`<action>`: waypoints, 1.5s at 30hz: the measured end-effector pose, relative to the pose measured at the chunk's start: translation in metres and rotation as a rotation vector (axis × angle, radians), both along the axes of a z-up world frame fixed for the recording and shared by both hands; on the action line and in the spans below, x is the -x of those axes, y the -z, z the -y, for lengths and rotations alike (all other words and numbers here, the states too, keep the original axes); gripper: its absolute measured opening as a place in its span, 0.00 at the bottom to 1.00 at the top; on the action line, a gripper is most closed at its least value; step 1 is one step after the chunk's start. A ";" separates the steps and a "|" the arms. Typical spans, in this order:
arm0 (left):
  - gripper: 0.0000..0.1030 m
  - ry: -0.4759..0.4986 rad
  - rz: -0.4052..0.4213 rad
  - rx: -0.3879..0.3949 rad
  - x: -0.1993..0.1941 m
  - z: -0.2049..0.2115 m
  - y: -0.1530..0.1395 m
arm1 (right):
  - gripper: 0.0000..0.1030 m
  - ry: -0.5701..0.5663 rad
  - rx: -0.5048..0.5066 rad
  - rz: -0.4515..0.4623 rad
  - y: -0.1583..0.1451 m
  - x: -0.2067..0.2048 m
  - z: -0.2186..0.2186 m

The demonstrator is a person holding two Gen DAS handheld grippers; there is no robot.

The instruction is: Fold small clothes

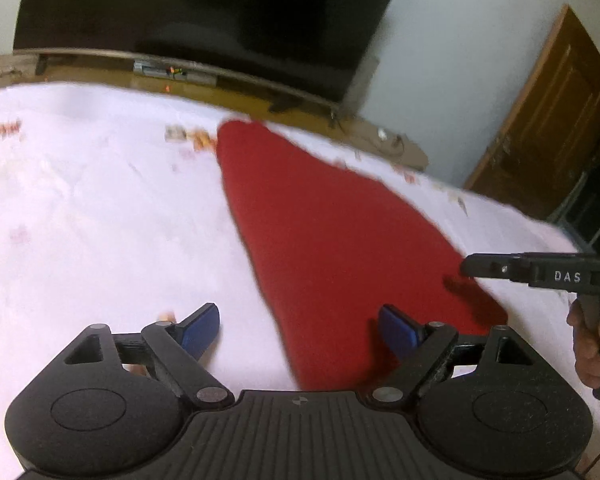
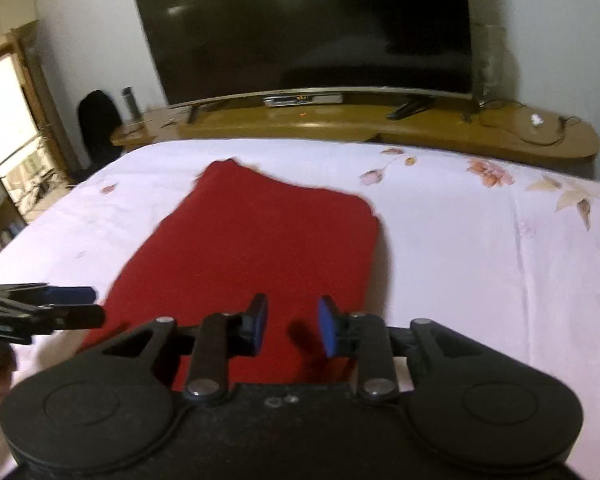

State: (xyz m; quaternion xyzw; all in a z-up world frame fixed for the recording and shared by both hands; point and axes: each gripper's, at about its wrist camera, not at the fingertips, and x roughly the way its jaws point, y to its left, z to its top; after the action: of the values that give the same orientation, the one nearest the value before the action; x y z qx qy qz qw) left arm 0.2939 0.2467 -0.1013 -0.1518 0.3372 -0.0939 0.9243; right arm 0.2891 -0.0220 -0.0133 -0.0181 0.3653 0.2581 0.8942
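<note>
A red garment (image 1: 332, 240) lies flat on the white floral bedsheet (image 1: 100, 208), folded into a long strip running away from me. My left gripper (image 1: 300, 330) is open wide and empty, held over the garment's near left edge. My right gripper (image 2: 293, 326) is open and empty, over the near end of the garment (image 2: 260, 248). The right gripper also shows in the left wrist view (image 1: 540, 274) at the garment's right edge. The left gripper shows in the right wrist view (image 2: 60, 306) at the garment's left edge.
A large dark television (image 2: 308, 28) stands on a wooden cabinet (image 2: 340, 120) beyond the bed's far edge. A wooden door (image 1: 548, 120) is at the right. A dark chair (image 2: 98, 120) and shelves (image 2: 12, 140) are at the left of the bed.
</note>
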 end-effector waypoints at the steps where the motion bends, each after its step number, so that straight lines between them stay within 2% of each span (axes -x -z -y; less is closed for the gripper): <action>1: 0.83 -0.007 -0.027 -0.023 0.001 0.002 0.007 | 0.27 -0.022 0.015 -0.016 0.007 0.003 -0.002; 3: 0.83 -0.017 -0.012 -0.058 0.006 0.006 0.016 | 0.26 -0.035 0.136 -0.068 0.037 0.003 -0.011; 5: 0.84 -0.040 -0.035 -0.086 0.007 0.011 0.009 | 0.26 -0.015 0.097 -0.060 0.043 0.003 -0.006; 7: 0.84 -0.062 -0.039 -0.104 0.013 0.017 -0.004 | 0.28 0.025 0.081 -0.083 0.034 0.000 -0.007; 8: 0.88 -0.071 -0.027 -0.114 0.019 0.021 -0.013 | 0.37 0.041 0.079 -0.069 0.027 0.004 -0.007; 9: 0.97 -0.088 -0.016 -0.125 0.026 0.024 -0.023 | 0.47 0.050 0.066 -0.044 0.017 0.013 -0.004; 10: 1.00 -0.114 -0.002 -0.138 0.035 0.029 -0.033 | 0.75 0.057 0.044 -0.021 0.010 0.024 0.000; 11: 1.00 -0.128 0.013 -0.149 0.044 0.035 -0.042 | 0.96 0.083 0.010 0.011 -0.001 0.037 0.007; 12: 1.00 -0.129 0.027 -0.168 0.054 0.041 -0.050 | 0.99 0.100 -0.022 0.029 -0.011 0.049 0.015; 14: 1.00 -0.147 0.031 -0.214 0.073 0.055 -0.063 | 0.99 0.115 -0.074 0.036 -0.026 0.073 0.029; 17: 1.00 -0.159 0.058 -0.201 0.105 0.071 -0.079 | 0.99 0.158 -0.106 0.047 -0.040 0.111 0.050; 23: 1.00 -0.161 0.090 -0.196 0.177 0.100 -0.103 | 0.99 0.192 -0.074 0.041 -0.057 0.176 0.068; 25: 1.00 -0.162 0.105 -0.172 0.204 0.110 -0.113 | 0.99 0.188 -0.061 0.058 -0.064 0.201 0.071; 29: 1.00 -0.176 0.141 -0.179 0.247 0.128 -0.128 | 0.99 0.175 -0.059 0.089 -0.075 0.242 0.078; 35: 1.00 -0.179 0.167 -0.181 0.282 0.147 -0.138 | 0.99 0.153 -0.001 0.137 -0.080 0.275 0.074; 45: 1.00 -0.198 0.208 -0.171 0.309 0.155 -0.148 | 0.99 0.164 -0.017 0.193 -0.094 0.304 0.077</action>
State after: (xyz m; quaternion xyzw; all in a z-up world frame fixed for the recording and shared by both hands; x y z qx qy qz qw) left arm -0.0151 0.0915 0.0466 -0.0944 0.2297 0.0112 0.9686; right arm -0.0150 -0.0989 0.0812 -0.0054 0.2754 0.1841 0.9435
